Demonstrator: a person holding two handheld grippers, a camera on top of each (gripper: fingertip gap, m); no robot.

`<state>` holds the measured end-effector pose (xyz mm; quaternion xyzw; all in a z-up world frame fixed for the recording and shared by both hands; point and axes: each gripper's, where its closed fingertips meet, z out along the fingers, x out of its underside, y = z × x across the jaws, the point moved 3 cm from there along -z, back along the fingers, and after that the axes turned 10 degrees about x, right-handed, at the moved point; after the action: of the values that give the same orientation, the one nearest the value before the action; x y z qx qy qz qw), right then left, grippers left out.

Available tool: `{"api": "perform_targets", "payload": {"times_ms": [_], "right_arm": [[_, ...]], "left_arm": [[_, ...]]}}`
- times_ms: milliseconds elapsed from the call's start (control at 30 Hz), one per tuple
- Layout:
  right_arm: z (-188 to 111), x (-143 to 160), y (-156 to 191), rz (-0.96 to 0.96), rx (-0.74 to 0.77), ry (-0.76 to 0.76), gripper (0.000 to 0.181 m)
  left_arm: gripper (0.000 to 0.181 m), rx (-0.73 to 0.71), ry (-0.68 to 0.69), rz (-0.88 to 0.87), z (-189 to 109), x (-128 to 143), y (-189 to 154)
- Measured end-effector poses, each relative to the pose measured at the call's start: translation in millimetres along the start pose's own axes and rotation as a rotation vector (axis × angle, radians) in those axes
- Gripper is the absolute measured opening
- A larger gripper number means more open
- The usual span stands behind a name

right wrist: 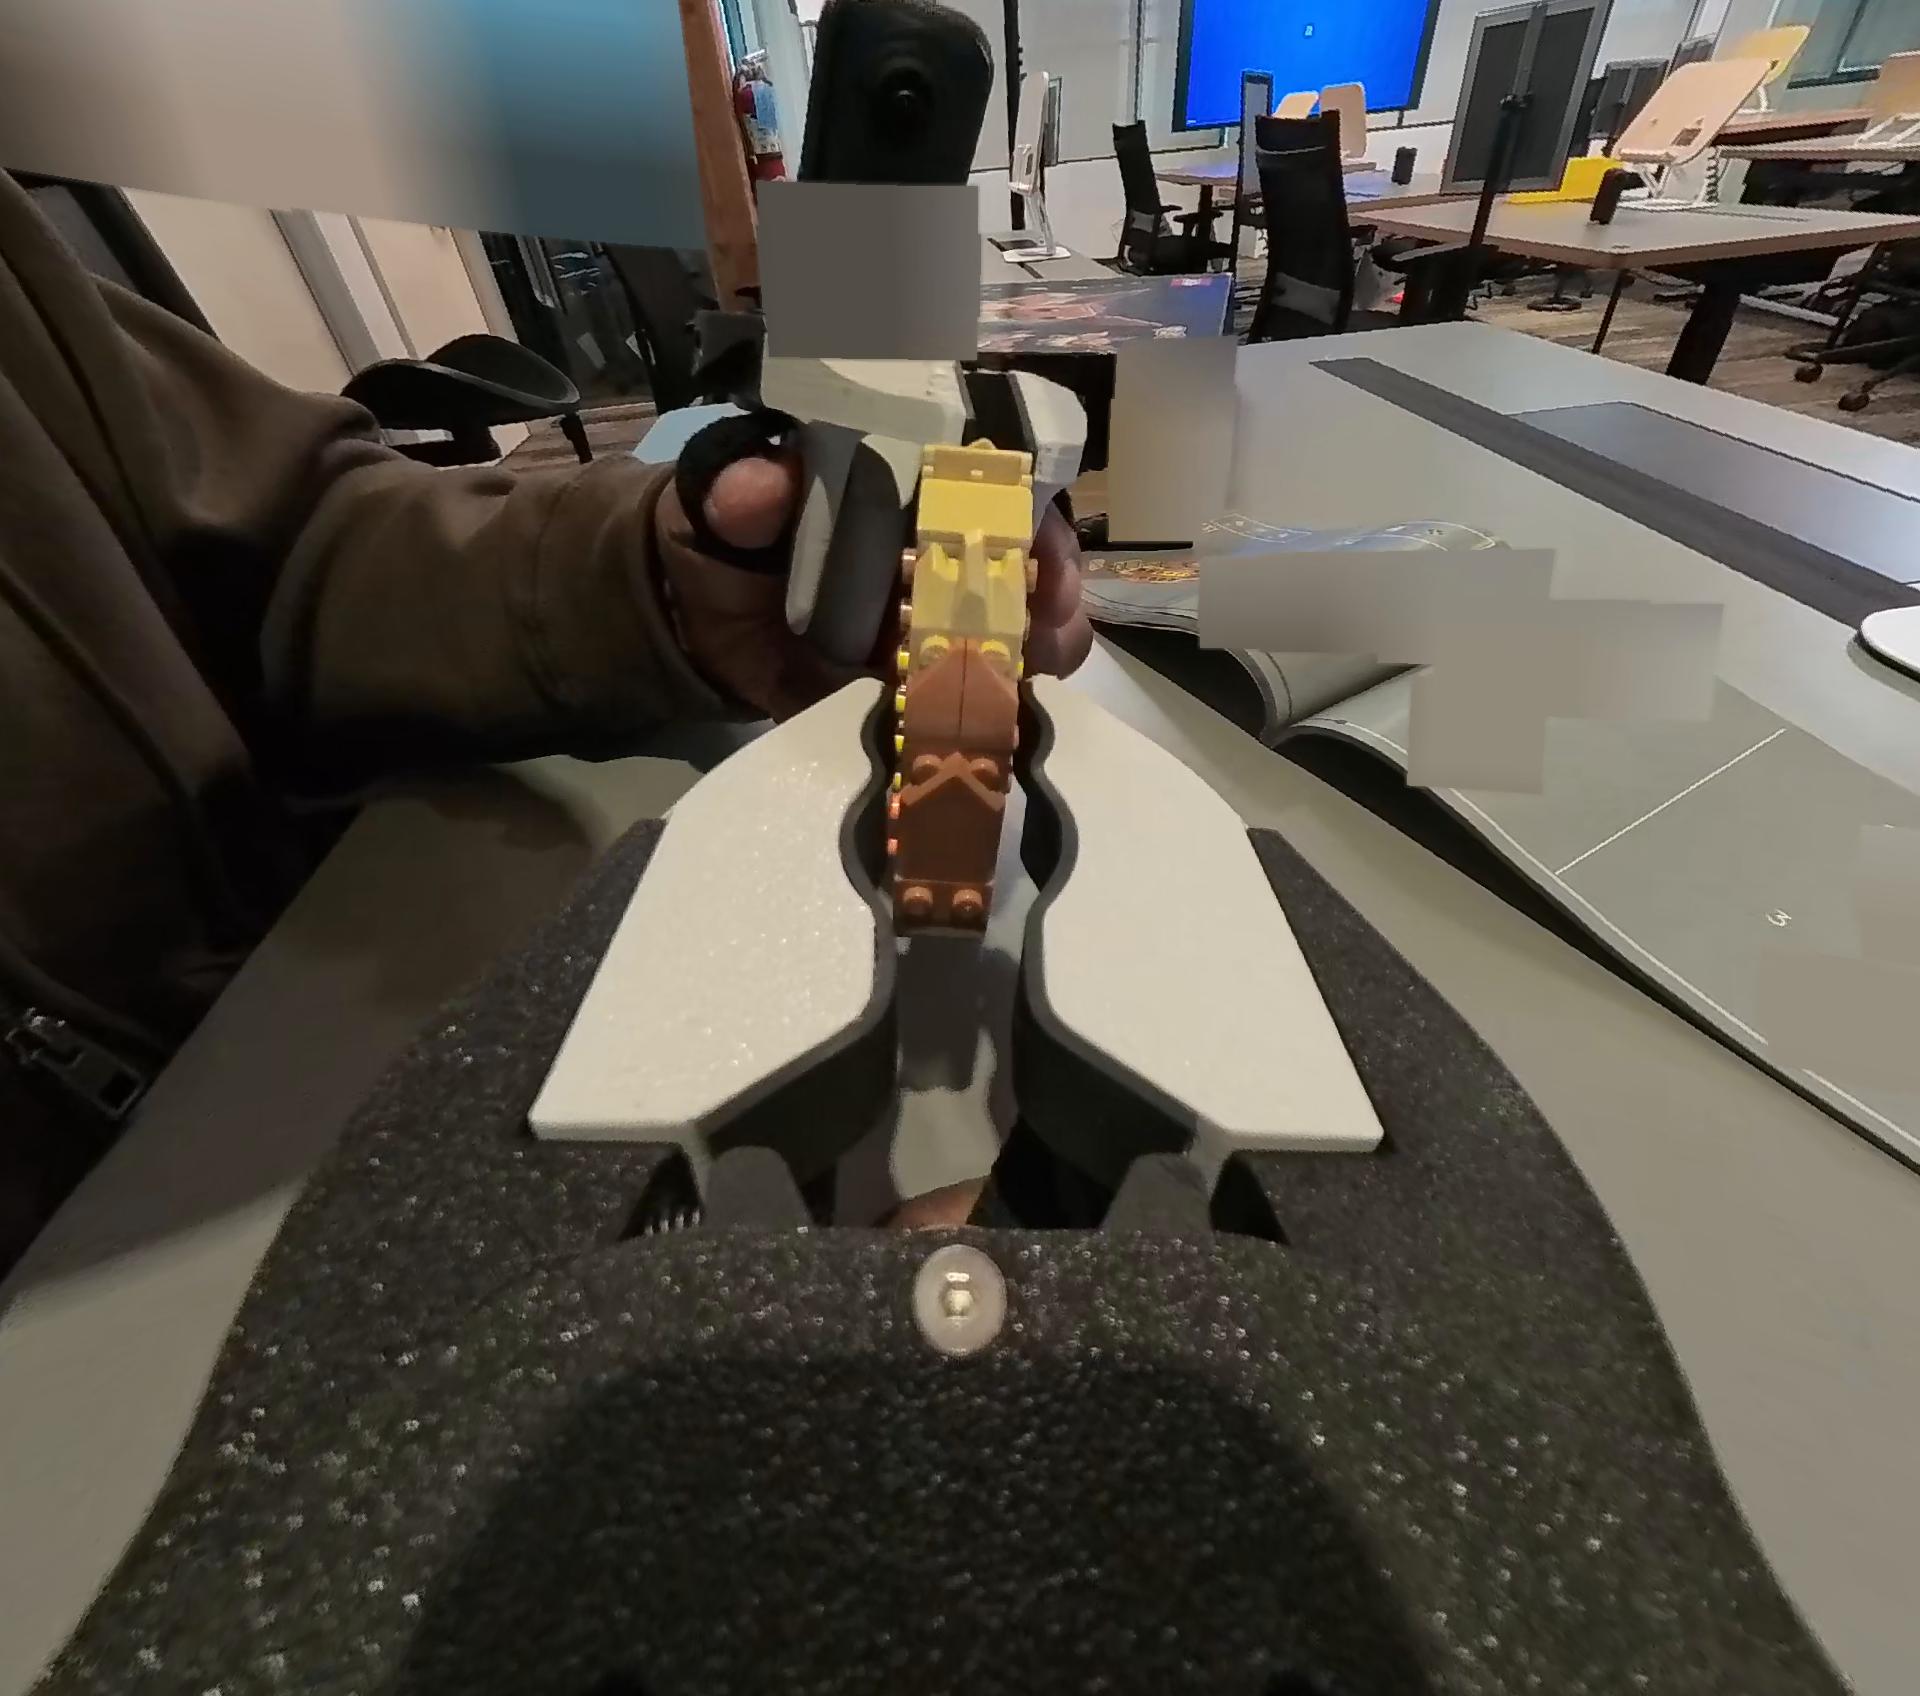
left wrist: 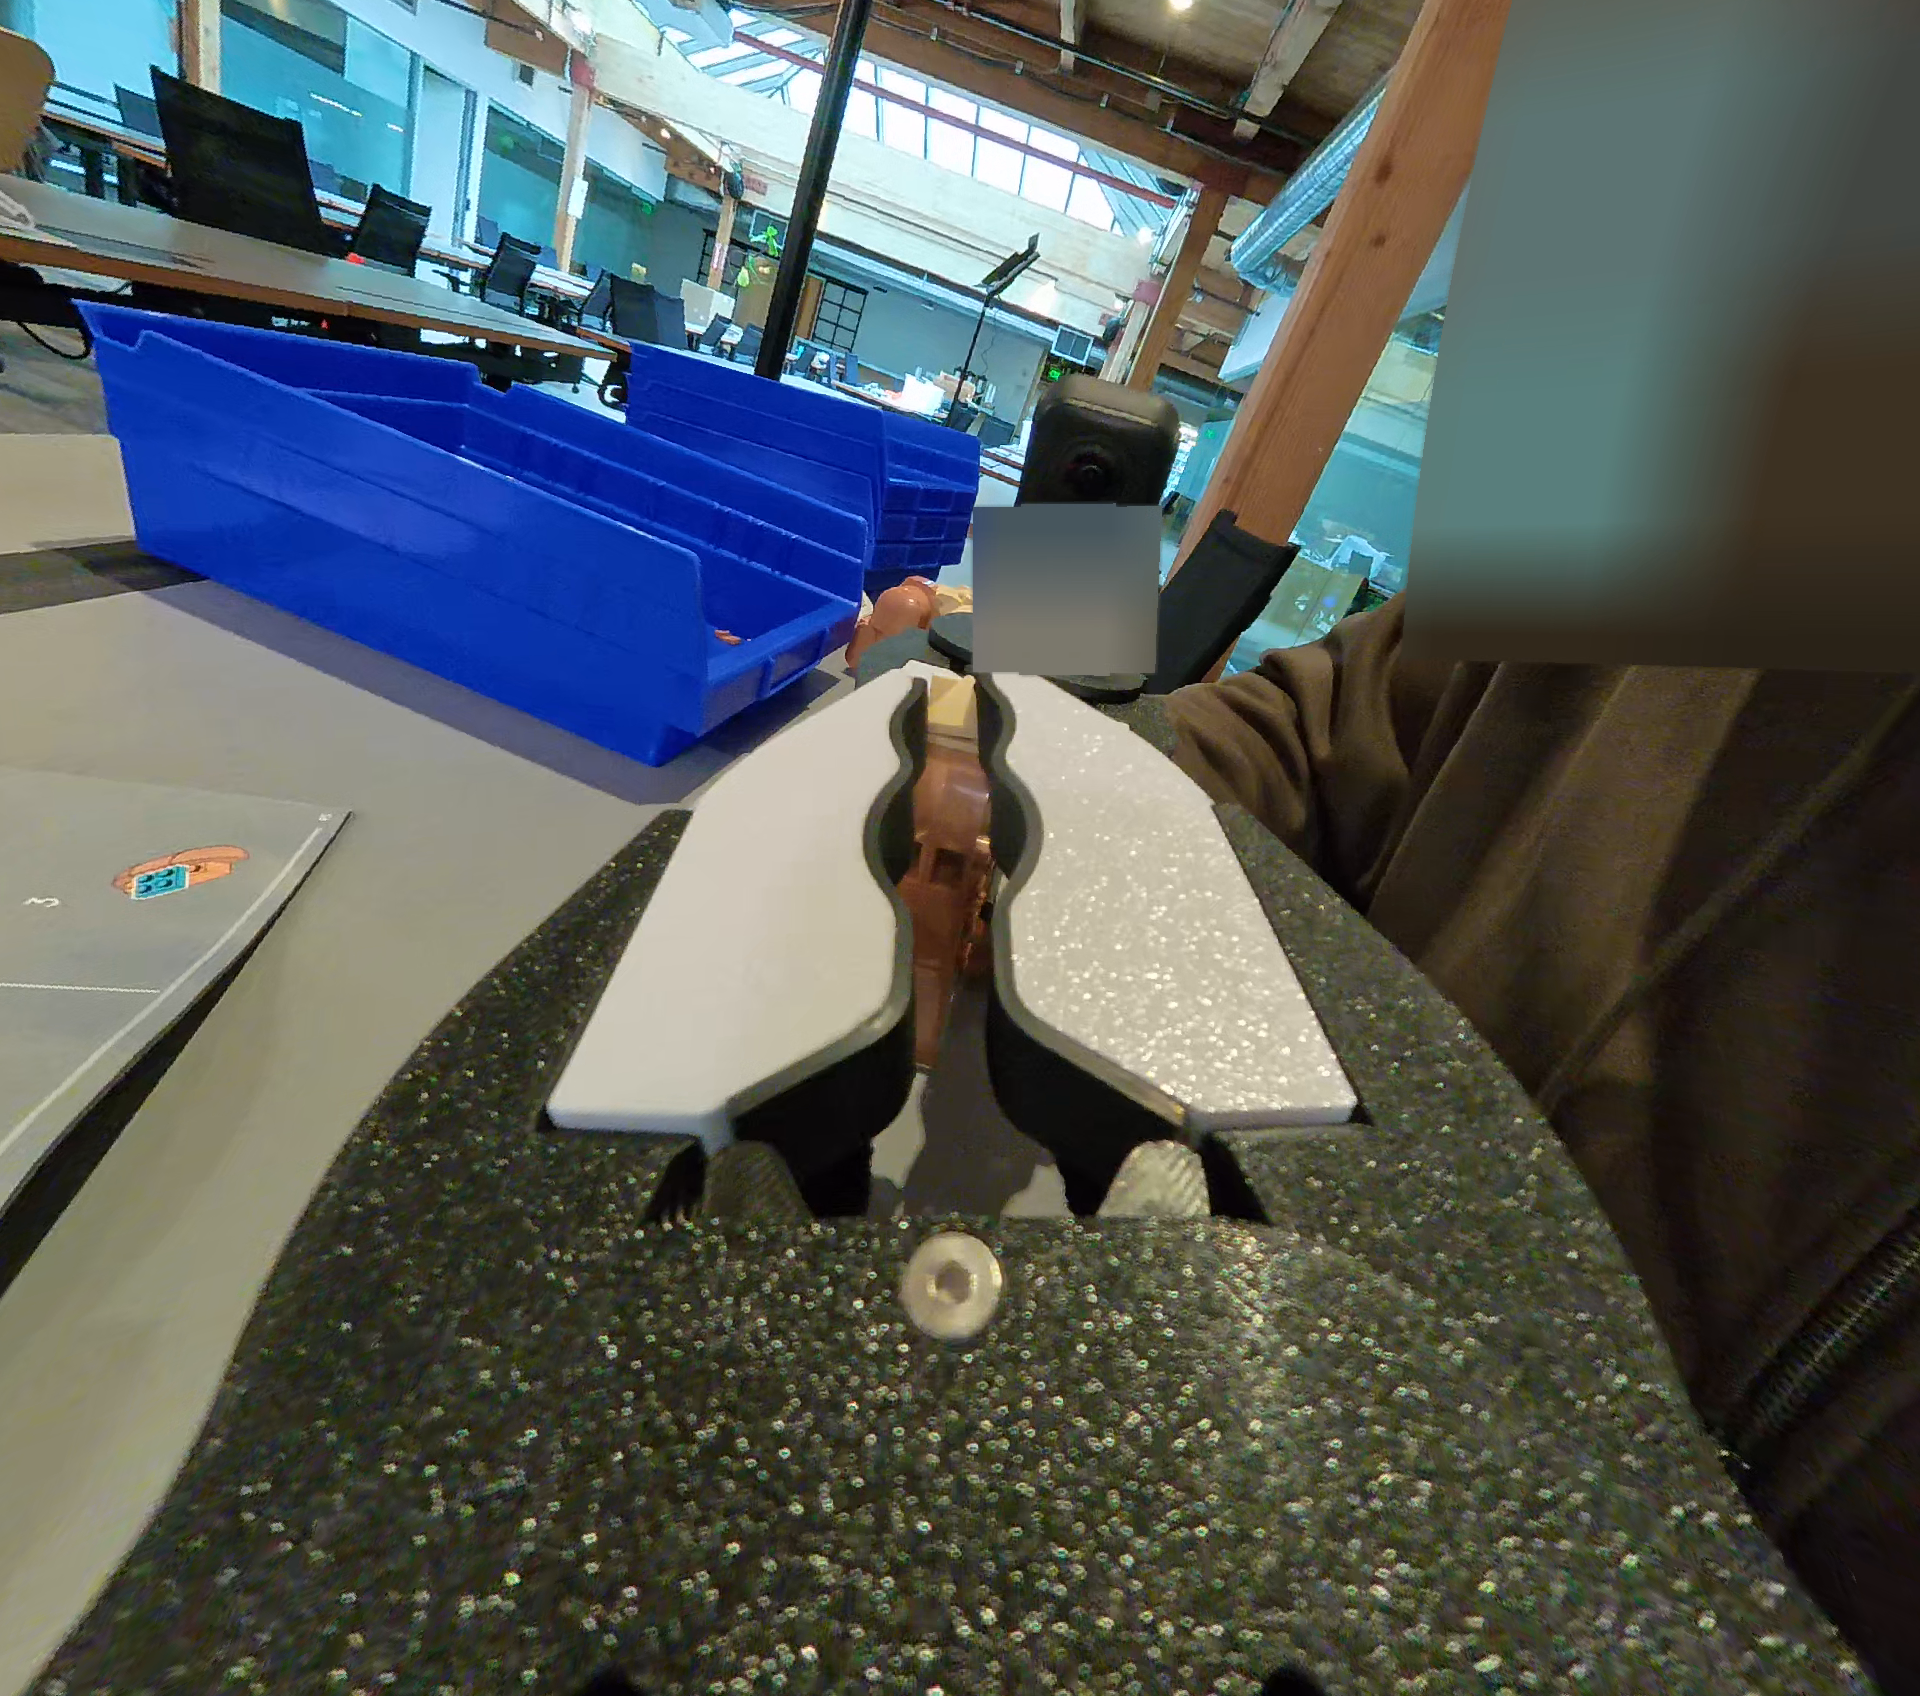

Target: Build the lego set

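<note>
A brown and yellow lego assembly (right wrist: 951, 805) is held in the air between both grippers. My right gripper (right wrist: 951, 711) is shut on its brown end. The yellow end (right wrist: 977, 545) points away toward my left gripper (right wrist: 971, 420), which a hand holds just beyond it and which grips that end. In the left wrist view my left gripper (left wrist: 951, 696) is shut on the lego assembly (left wrist: 945, 857), brown between the fingers with a tan piece at the tips. The right gripper there is mostly hidden behind a blurred patch.
Blue plastic bins (left wrist: 468, 545) stand on the grey table (left wrist: 416, 773) to the left, with loose brown lego pieces (left wrist: 899, 607) beside them. An open instruction booklet (right wrist: 1558, 867) lies at the right, also seen in the left wrist view (left wrist: 135, 940). A person's dark sleeve (right wrist: 364, 566) crosses the left. The gap from one gripper's tips to the other's is roughly 4 centimetres.
</note>
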<state>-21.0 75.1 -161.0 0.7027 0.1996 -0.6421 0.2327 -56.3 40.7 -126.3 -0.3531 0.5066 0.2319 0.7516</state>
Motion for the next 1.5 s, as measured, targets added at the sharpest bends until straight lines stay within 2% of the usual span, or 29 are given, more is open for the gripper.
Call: {"api": "perform_targets", "payload": {"times_ms": [1167, 1500], "right_arm": [[-1.0, -6.4, -1.6, 0.160, -0.037, -0.041, 0.020], [-0.7, -8.8, 2.1, 0.133, -0.054, -0.059, 0.021]], "left_arm": [[0.008, -0.016, -0.134, 0.036, 4.8, -2.6, 2.0], [0.008, 0.021, -0.128, 0.046, 4.3, -6.4, -2.2]]}}
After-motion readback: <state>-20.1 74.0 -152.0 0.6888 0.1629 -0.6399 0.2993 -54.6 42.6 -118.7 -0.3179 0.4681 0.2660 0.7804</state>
